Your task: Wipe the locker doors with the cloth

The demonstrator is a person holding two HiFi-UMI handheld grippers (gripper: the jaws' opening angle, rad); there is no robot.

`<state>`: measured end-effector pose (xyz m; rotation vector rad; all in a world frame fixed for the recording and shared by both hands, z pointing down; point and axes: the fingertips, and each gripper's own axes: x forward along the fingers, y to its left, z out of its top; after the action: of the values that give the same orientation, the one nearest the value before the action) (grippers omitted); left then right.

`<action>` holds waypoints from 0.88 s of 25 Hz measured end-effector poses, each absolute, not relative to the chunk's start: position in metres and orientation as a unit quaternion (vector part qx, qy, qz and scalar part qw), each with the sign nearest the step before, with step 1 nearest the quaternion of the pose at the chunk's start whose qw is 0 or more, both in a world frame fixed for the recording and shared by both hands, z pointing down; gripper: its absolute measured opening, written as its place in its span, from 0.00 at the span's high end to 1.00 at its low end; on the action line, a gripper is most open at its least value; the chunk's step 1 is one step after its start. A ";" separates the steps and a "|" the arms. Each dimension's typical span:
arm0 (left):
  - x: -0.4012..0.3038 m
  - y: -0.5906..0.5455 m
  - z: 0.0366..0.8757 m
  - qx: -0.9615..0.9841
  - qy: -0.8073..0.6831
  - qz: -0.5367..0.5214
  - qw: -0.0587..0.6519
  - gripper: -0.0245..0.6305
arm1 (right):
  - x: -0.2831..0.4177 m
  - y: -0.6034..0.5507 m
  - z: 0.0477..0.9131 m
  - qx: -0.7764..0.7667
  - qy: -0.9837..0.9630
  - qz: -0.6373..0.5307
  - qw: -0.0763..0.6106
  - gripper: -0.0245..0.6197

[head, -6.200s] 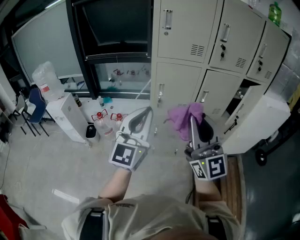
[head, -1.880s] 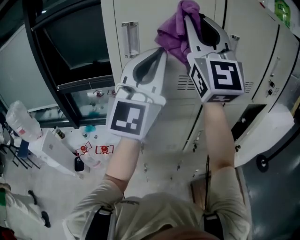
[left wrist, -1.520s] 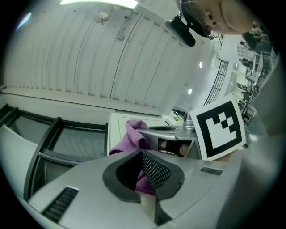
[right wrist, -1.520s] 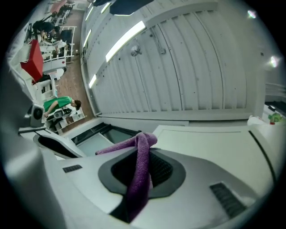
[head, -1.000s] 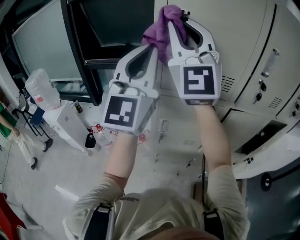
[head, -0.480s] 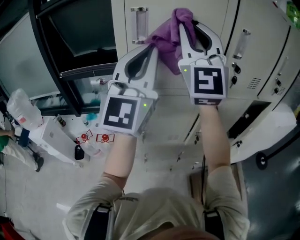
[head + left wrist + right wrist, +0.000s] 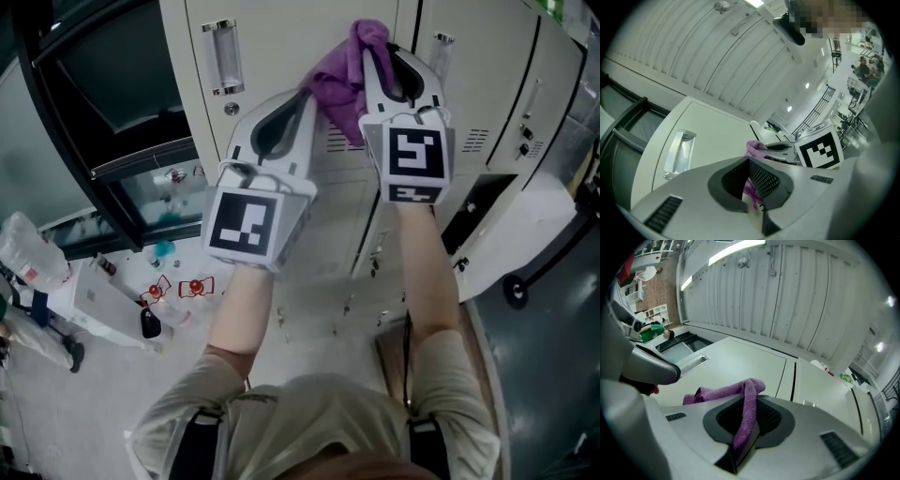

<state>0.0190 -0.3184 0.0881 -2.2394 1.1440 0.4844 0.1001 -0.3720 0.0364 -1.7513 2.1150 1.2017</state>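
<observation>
The purple cloth (image 7: 337,75) is pinched in my right gripper (image 7: 367,47), which is shut on it and presses it against the upper cream locker door (image 7: 281,37), near the seam with the neighbouring door. In the right gripper view the cloth (image 7: 722,391) runs up between the jaws and drapes over the tip. My left gripper (image 7: 306,94) is shut, its tip against the cloth's left edge. In the left gripper view a bit of cloth (image 7: 754,146) shows past the closed jaws, with the door handle (image 7: 677,154) to the left.
A metal handle (image 7: 217,56) sits left of the cloth. A locker door (image 7: 525,225) stands open at lower right. A dark glass cabinet (image 7: 94,94) is on the left. Bottles (image 7: 178,286) and a water jug (image 7: 28,253) lie on the floor below.
Since 6.2 s ago both grippers rose from the lower lockers to the upper door. In the last half second they slid the cloth rightward, away from the handle.
</observation>
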 end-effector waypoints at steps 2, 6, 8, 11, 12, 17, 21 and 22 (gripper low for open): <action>0.021 -0.317 0.088 -0.839 0.426 0.181 0.287 0.96 | 0.102 -0.372 0.037 -0.582 0.707 0.395 0.073 0.88; 0.013 -0.310 0.086 -0.834 0.432 0.178 0.294 0.96 | 0.095 -0.358 0.031 -0.568 0.718 0.390 0.095 0.88; 0.004 -0.306 0.086 -0.828 0.440 0.175 0.299 0.96 | 0.085 -0.345 0.025 -0.555 0.722 0.398 0.112 0.88; -0.016 -0.302 0.086 -0.817 0.462 0.168 0.303 0.96 | 0.060 -0.324 0.015 -0.527 0.729 0.415 0.135 0.88; -0.025 -0.301 0.086 -0.812 0.470 0.166 0.303 0.96 | 0.050 -0.318 0.013 -0.515 0.734 0.419 0.143 0.88; -0.068 -0.296 0.089 -0.785 0.516 0.148 0.308 0.96 | -0.001 -0.291 0.008 -0.451 0.759 0.432 0.183 0.88; -0.104 -0.287 0.093 -0.762 0.553 0.134 0.309 0.96 | -0.042 -0.281 0.015 -0.411 0.777 0.436 0.193 0.88; -0.112 -0.285 0.094 -0.757 0.560 0.131 0.309 0.96 | -0.051 -0.280 0.019 -0.402 0.784 0.432 0.193 0.88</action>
<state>-0.1119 -0.2850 0.0939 -2.0015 1.4807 0.3475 -0.0515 -0.2803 0.0188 -1.1293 2.1989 1.2132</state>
